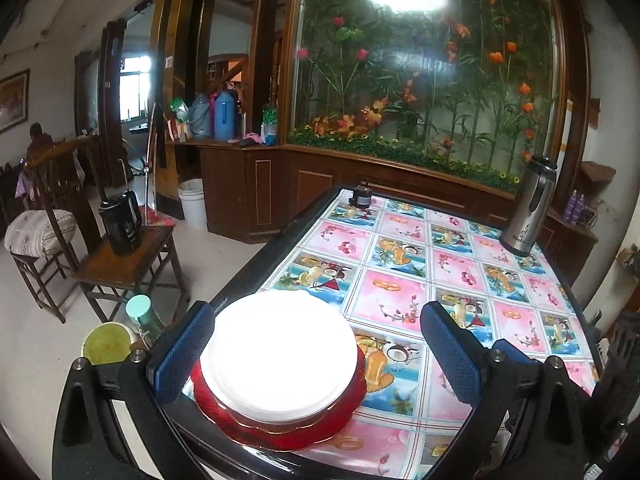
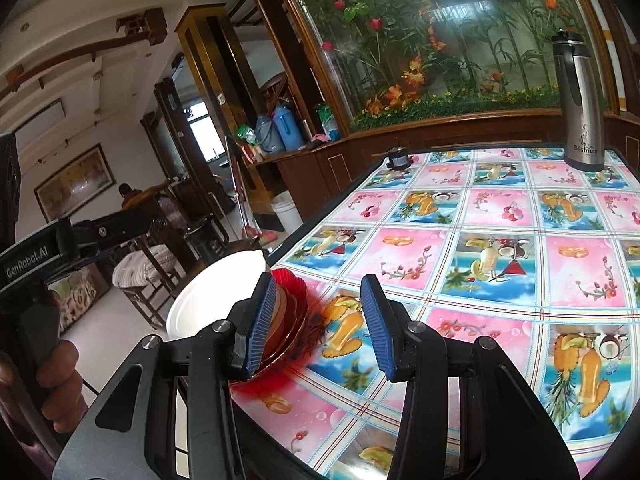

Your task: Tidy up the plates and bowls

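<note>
While the left gripper (image 1: 316, 344) stands spread wide, its blue fingers (image 1: 182, 354) flank a white bowl (image 1: 280, 354) without pressing it; released. Bowl sits topmost on a stack of red plates (image 1: 280, 428), mouth up; interior washed out by glare, contents cannot be told. Stack rests at the near left corner of the counter (image 1: 404, 292), on a fruit-patterned cloth. Right gripper (image 2: 318, 328) partly parted, nothing between its fingers (image 2: 260, 320); left finger just beside the plates' rim. A steel thermos (image 2: 580, 108) stands upright at the far edge, well apart.
</note>
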